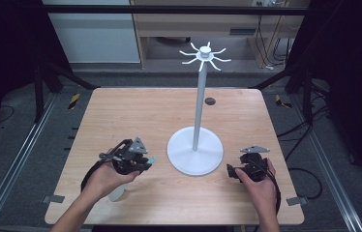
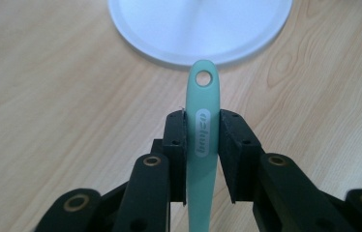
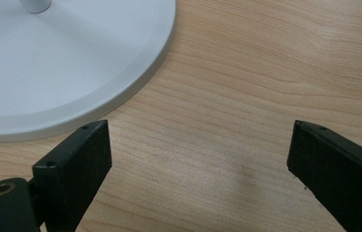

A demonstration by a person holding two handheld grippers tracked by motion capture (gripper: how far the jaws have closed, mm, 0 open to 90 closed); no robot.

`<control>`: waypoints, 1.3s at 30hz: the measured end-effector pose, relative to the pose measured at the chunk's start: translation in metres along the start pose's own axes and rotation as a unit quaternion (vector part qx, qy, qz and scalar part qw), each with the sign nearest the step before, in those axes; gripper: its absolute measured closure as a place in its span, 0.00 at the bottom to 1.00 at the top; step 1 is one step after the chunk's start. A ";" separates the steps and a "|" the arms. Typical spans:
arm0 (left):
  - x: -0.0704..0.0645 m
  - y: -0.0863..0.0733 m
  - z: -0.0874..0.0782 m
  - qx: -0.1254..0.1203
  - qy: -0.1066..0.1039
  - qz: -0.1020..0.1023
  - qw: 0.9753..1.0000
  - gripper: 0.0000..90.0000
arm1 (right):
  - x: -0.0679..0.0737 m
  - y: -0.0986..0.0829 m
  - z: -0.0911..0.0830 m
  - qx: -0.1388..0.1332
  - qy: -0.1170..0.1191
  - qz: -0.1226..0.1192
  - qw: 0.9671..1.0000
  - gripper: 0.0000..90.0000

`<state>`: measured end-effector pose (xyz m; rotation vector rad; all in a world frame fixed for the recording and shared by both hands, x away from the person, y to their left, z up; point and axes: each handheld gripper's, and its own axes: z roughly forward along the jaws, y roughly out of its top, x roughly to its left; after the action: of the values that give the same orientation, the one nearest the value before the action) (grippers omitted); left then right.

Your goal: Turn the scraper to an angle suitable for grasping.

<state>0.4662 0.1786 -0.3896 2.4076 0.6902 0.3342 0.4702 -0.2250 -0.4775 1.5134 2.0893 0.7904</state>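
Note:
A mint-green utensil handle [image 2: 203, 94] with a hanging hole at its end sticks out between the jaws of my left gripper [image 2: 202, 126], which is shut on it. In the high view the left gripper [image 1: 146, 162] sits left of the white stand's round base [image 1: 195, 153], with the handle tip [image 1: 153, 160] pointing at the base. A white part [image 1: 117, 193] shows under the left hand; I cannot tell what it is. The stand's pole [image 1: 198, 104] rises to a ring of hooks [image 1: 204, 55]. My right gripper [image 1: 234, 170] is open just right of the base, with nothing between its fingers [image 3: 75, 162].
The wooden table [image 1: 135, 111] has bare room behind and left of the stand. A small dark hole [image 1: 210, 101] sits near its far edge. The base rim [image 3: 135, 82] lies close to the right gripper's left jaw. Cables trail from both grippers toward the front edge.

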 end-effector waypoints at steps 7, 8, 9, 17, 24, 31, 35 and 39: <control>0.008 -0.006 -0.036 -0.050 0.028 -0.015 0.998 0.82 | 0.000 0.000 0.000 0.001 0.000 -0.001 1.000 0.10; 0.008 -0.006 -0.036 -0.050 0.028 -0.015 0.998 0.82 | 0.000 0.000 0.000 0.001 -0.001 -0.001 1.000 0.10; 0.009 -0.006 -0.042 -0.060 0.033 -0.018 0.998 0.82 | 0.000 0.000 0.000 0.002 -0.001 -0.001 1.000 0.10; 0.012 -0.004 -0.061 -0.100 0.051 -0.024 0.993 0.82 | 0.001 0.000 0.001 0.002 -0.001 -0.002 1.000 0.10; 0.013 0.007 -0.072 -0.115 0.058 -0.017 0.991 0.82 | 0.001 0.000 0.001 0.002 0.000 -0.002 1.000 0.10; 0.012 0.019 -0.080 -0.130 0.062 -0.010 0.990 0.82 | 0.000 0.000 0.001 0.003 -0.001 -0.001 1.000 0.10; 0.010 0.029 -0.085 -0.148 0.059 -0.011 0.987 0.82 | 0.001 0.000 0.001 0.002 -0.001 -0.002 1.000 0.10; 0.008 0.037 -0.089 -0.154 0.062 -0.007 0.986 0.82 | 0.001 0.000 0.000 0.001 -0.001 -0.002 1.000 0.10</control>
<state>0.4531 0.2008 -0.2967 2.1007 0.6565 0.5469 0.4703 -0.2242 -0.4777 1.5092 2.0930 0.7850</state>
